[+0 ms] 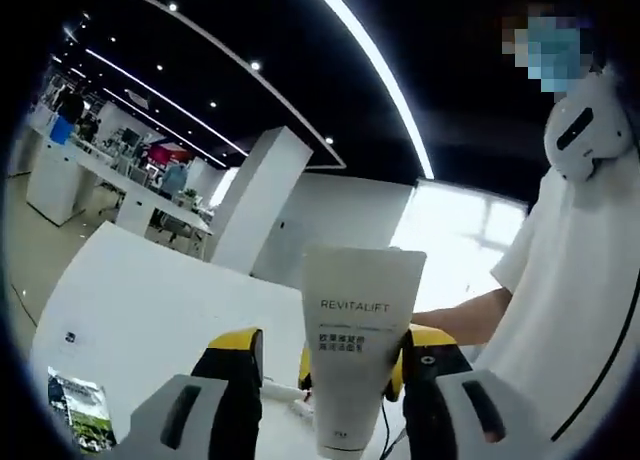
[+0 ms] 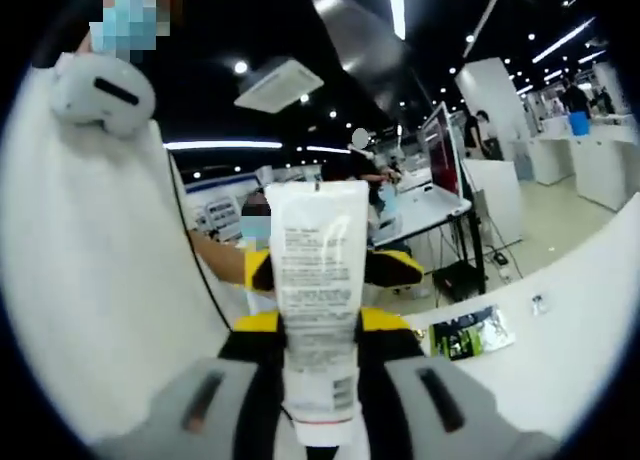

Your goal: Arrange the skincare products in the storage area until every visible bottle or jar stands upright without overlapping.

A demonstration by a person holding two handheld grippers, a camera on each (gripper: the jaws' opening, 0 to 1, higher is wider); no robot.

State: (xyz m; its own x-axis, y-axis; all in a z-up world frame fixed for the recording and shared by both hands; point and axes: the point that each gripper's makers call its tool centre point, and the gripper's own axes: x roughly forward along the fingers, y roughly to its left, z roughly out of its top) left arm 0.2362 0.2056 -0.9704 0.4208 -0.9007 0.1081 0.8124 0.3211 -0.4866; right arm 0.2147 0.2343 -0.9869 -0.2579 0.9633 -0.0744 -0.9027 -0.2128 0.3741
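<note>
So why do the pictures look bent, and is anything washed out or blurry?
Left gripper view: the fisheye lens bows the ceiling lights; the window is blown out white, though the tube reads sharply. Right gripper view: softer overall, with the tube's small print blurred.

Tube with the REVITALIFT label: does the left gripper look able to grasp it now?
Probably yes. The tube sits between the open jaws of the left gripper, with a gap on one side and nothing in between. The right gripper is shut on it from the opposite side.
</note>
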